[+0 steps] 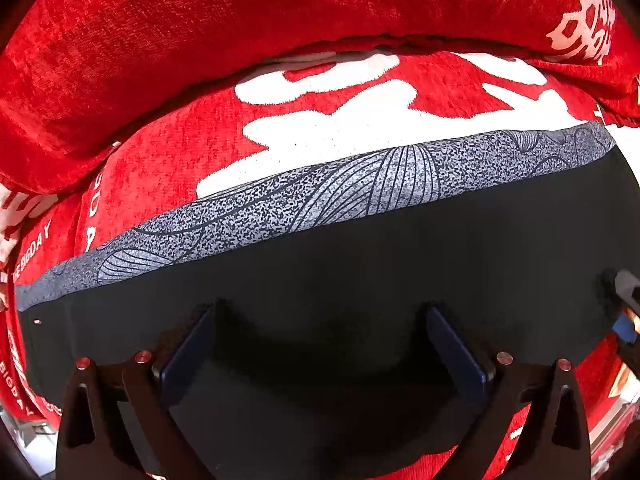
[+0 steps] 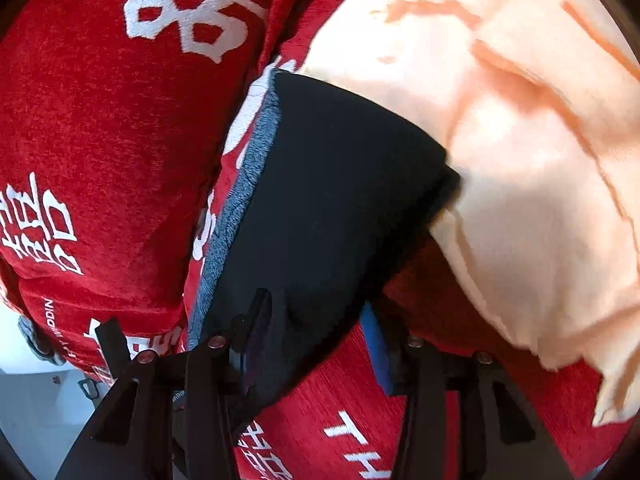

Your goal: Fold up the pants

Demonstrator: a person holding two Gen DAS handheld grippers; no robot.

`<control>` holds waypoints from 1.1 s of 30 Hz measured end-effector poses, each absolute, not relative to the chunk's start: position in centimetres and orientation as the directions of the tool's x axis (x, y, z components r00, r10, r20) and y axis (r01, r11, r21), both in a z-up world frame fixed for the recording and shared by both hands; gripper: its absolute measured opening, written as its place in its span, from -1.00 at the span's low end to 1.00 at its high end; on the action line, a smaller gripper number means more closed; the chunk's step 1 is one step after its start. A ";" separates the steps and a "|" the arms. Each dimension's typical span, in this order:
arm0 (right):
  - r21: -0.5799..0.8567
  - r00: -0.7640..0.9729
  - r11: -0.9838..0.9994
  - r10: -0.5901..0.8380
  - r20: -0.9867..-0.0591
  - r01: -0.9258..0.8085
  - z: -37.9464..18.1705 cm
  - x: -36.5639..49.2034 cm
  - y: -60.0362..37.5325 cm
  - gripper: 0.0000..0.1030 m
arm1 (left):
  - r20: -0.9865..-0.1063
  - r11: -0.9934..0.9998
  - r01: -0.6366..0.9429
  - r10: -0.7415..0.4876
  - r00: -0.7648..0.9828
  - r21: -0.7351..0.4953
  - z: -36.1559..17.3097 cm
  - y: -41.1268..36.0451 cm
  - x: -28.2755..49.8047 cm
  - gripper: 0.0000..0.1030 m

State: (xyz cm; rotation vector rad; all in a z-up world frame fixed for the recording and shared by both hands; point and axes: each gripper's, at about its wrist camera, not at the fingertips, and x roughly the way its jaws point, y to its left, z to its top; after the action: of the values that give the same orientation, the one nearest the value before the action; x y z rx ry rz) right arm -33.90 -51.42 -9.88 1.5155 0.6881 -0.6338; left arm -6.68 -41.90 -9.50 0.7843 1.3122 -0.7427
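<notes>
The black pants (image 1: 360, 248) lie folded flat on a red sofa seat, with a grey patterned waistband (image 1: 304, 204) along their far edge. My left gripper (image 1: 320, 320) is open just above the black cloth, its blue-padded fingers (image 1: 192, 348) spread wide with nothing between them. In the right wrist view the same pants (image 2: 328, 184) run away from me, grey band (image 2: 240, 200) on their left. My right gripper (image 2: 316, 320) is open at the pants' near corner, the left finger over the cloth and the right finger (image 2: 376, 344) beside its edge. The right gripper's tip also shows in the left wrist view (image 1: 624, 292).
The red sofa cover with white characters (image 1: 360, 120) fills the seat, with a red back cushion (image 1: 200, 40) behind. A pale peach cloth (image 2: 520, 160) lies heaped right of the pants, touching their far corner. A pale floor (image 2: 32, 400) shows past the sofa's edge.
</notes>
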 end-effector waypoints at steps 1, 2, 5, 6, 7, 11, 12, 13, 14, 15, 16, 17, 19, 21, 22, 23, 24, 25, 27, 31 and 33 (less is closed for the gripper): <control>0.667 0.667 -0.021 0.048 -0.744 0.745 -9.8 -33.8 -51.5 0.02 | -0.993 0.543 0.836 -0.032 0.112 0.077 -9.5 -42.0 -6.7 1.00; 0.667 0.666 -0.015 0.048 -0.744 0.745 -9.8 -33.7 -51.5 0.03 | -0.993 0.543 0.836 -0.033 0.112 0.076 -9.6 -42.0 -6.7 1.00; 0.680 0.680 -0.010 0.043 -0.732 0.733 -9.8 -34.1 -51.3 0.03 | -0.994 0.545 0.836 -0.037 0.106 0.069 -9.8 -41.7 -6.5 1.00; 0.684 0.683 -0.010 0.042 -0.729 0.730 -9.8 -34.4 -51.2 0.02 | -0.994 0.545 0.836 -0.040 0.105 0.067 -9.8 -41.7 -6.5 1.00; 0.687 0.686 -0.010 0.040 -0.726 0.727 -9.8 -34.6 -51.1 0.02 | -0.994 0.545 0.836 -0.042 0.104 0.065 -9.9 -41.6 -6.4 1.00; 0.704 0.705 -0.012 0.006 -0.710 0.710 -9.9 -34.9 -51.0 0.02 | -0.993 0.547 0.835 -0.054 0.103 0.057 -10.0 -41.2 -6.2 1.00; 0.711 0.711 -0.013 -0.021 -0.703 0.703 -10.0 -34.8 -51.2 0.02 | -0.993 0.548 0.835 -0.060 0.103 0.054 -10.1 -41.1 -6.2 1.00; 0.718 0.716 -0.017 -0.050 -0.696 0.696 -10.3 -34.7 -51.5 0.02 | -0.992 0.551 0.833 -0.066 0.103 0.050 -10.1 -41.0 -6.2 1.00; 0.723 0.721 -0.021 -0.067 -0.690 0.690 -10.4 -34.7 -51.7 0.04 | -0.992 0.553 0.832 -0.071 0.104 0.048 -10.2 -40.9 -6.2 1.00; 0.733 0.728 -0.030 -0.094 -0.679 0.680 -10.5 -34.6 -52.0 0.04 | -0.991 0.554 0.831 -0.077 0.106 0.046 -10.1 -40.9 -6.6 1.00; 0.740 0.732 -0.043 -0.116 -0.671 0.671 -10.7 -34.3 -52.3 0.04 | -0.991 0.553 0.832 -0.083 0.107 0.044 -10.1 -40.8 -6.8 1.00; 0.744 0.735 -0.055 -0.123 -0.667 0.666 -10.8 -34.2 -52.6 0.04 | -0.990 0.551 0.834 -0.088 0.106 0.040 -10.3 -40.5 -6.7 1.00; 0.744 0.737 -0.085 -0.108 -0.668 0.662 -10.8 -33.8 -53.0 -0.03 | -0.992 0.545 0.837 -0.080 0.098 0.039 -10.1 -40.5 -6.6 1.00; 0.740 0.736 -0.106 -0.081 -0.672 0.664 -10.2 -33.7 -53.4 -0.75 | -0.990 0.550 0.832 -0.059 0.125 0.072 -9.2 -40.4 -6.6 1.00; 0.746 0.742 -0.086 -0.072 -0.666 0.661 -9.6 -33.7 -53.5 -0.75 | -0.986 0.556 0.828 -0.083 0.148 0.078 -8.2 -40.2 -6.6 1.00; 0.750 0.747 -0.052 -0.066 -0.661 0.659 -8.7 -33.3 -53.5 -0.75 | -0.980 0.559 0.826 -0.110 0.163 0.075 -7.4 -40.0 -6.7 1.00; 0.753 0.750 -0.026 -0.063 -0.658 0.658 -8.1 -33.1 -53.4 -0.75 | -0.975 0.559 0.826 -0.135 0.178 0.073 -6.6 -39.9 -6.9 1.00; 0.753 0.752 0.017 -0.059 -0.656 0.658 -7.1 -32.7 -53.3 -0.75 | -0.968 0.561 0.823 -0.150 0.199 0.082 -6.0 -39.8 -7.0 1.00; 0.762 0.767 0.084 -0.054 -0.640 0.642 -5.4 -31.9 -53.0 -0.75 | -0.961 0.573 0.811 -0.146 0.237 0.113 -5.9 -40.2 -7.2 1.00; 0.758 0.769 0.140 -0.050 -0.637 0.637 -3.8 -30.9 -52.3 -0.75 | -0.981 0.609 0.784 -0.044 0.188 0.123 -10.0 -41.9 -6.3 1.00; 0.753 0.765 0.151 -0.039 -0.643 0.641 -3.6 -29.9 -52.3 -0.75 | -0.974 0.631 0.768 -0.087 0.207 0.107 -10.4 -41.8 -6.4 1.00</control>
State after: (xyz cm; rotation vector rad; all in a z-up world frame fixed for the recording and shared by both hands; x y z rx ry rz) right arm -29.93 -52.33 -3.58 1.3433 0.5485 -0.5244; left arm -6.35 -41.79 -10.40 0.6819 1.2270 -0.6635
